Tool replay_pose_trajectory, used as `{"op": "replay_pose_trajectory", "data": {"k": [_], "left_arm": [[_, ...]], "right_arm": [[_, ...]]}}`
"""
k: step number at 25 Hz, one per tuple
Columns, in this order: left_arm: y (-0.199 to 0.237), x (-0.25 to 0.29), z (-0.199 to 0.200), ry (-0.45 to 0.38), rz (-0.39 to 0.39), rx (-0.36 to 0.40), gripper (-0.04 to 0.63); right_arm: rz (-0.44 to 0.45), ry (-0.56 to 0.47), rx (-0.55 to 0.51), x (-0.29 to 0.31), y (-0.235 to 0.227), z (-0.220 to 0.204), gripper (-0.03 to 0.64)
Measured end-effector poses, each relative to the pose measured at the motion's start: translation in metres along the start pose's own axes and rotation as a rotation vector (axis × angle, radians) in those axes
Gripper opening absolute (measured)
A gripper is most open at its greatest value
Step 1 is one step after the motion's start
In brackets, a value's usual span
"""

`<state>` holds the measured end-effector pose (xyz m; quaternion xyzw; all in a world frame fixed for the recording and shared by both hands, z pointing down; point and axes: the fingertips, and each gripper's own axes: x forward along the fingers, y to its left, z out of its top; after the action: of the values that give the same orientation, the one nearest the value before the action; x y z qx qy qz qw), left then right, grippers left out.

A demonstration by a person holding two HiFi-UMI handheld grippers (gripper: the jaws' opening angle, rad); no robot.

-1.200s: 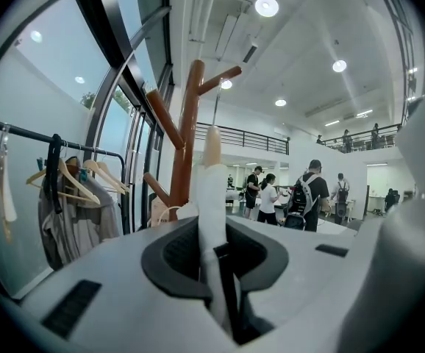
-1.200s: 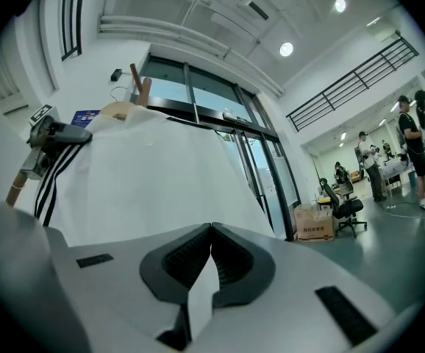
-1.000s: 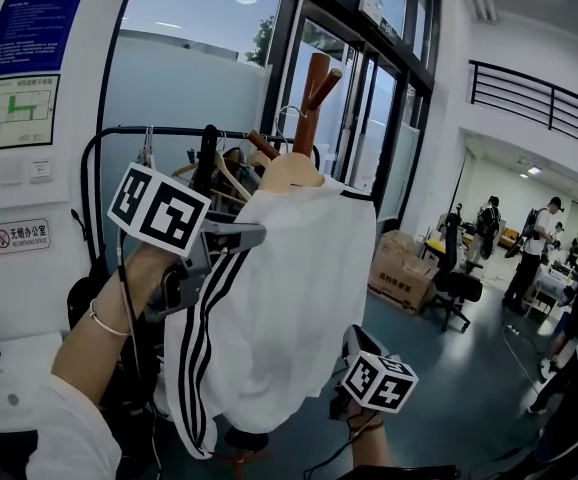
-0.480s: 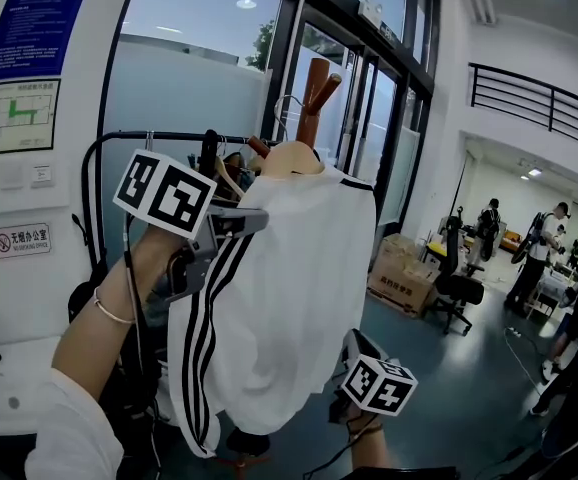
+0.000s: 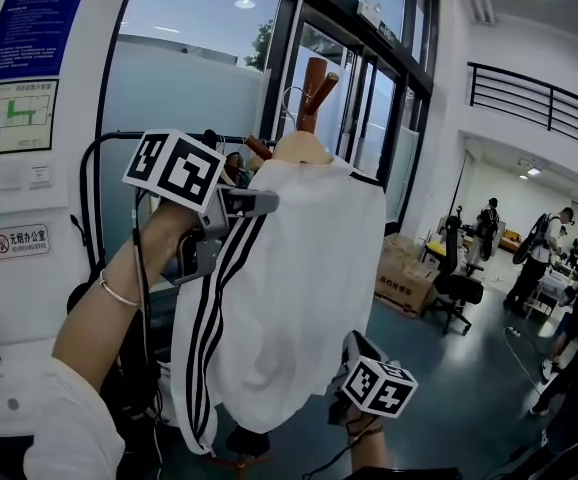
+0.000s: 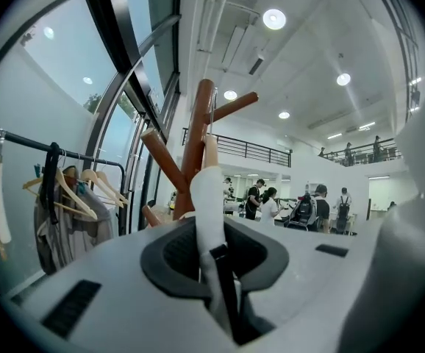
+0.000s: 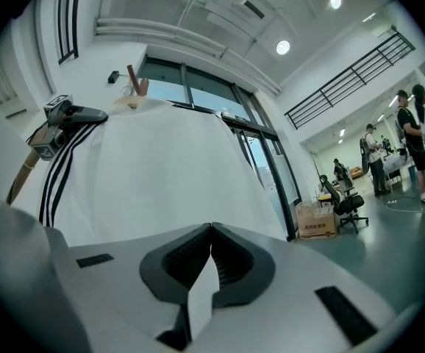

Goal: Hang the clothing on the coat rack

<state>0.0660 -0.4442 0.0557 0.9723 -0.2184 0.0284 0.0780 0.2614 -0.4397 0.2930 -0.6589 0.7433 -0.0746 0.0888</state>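
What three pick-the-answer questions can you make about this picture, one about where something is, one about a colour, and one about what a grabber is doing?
1. Where is the cardboard box?
A. on the floor
B. up on the ceiling
C. in a person's arms

2. What colour are the stripes on the white shirt?
A. red
B. black
C. green

3. What is the right gripper doing?
A. standing open with nothing in it
B. pinching the white shirt's cloth
C. holding a cup

Answers:
1 A: the head view shows the box sitting on the floor.
2 B: black lines run down the shirt's side.
3 B: the right gripper view shows white cloth caught between its closed jaws.
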Motion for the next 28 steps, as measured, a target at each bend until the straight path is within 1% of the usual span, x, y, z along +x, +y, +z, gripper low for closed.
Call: {"op": "replay_pose_trajectory", "data": {"k": [6, 15, 20, 24, 28], "left_arm": [[-0.003, 0.001, 0.014, 0.008, -0.009, 0.007, 0.066], [0.001, 0.007, 0.011, 0.033, -0.010, 0.023, 0.067], [0.002, 0.007, 0.012, 0.025, -0.014, 0.022, 0.067], [-0.001, 0.005, 0.011, 0.031, -0.011, 0.056, 0.071], [-0.002, 0.007, 0.007, 0.030, 0.030, 0.117, 0.077]], "right_arm": [[-0.017, -0.004, 0.017, 0.001, -0.011, -0.003, 0.023], [-0.017, 0.003, 0.027, 0.007, -0.009, -0.007, 0.023], [-0.014, 0.012, 0.033, 0.009, -0.012, -0.013, 0.023], [-0.011, 0.019, 0.041, 0.010, -0.015, -0.018, 0.023], [-0.002, 0.033, 0.045, 0.011, -0.016, -0.026, 0.023]]}}
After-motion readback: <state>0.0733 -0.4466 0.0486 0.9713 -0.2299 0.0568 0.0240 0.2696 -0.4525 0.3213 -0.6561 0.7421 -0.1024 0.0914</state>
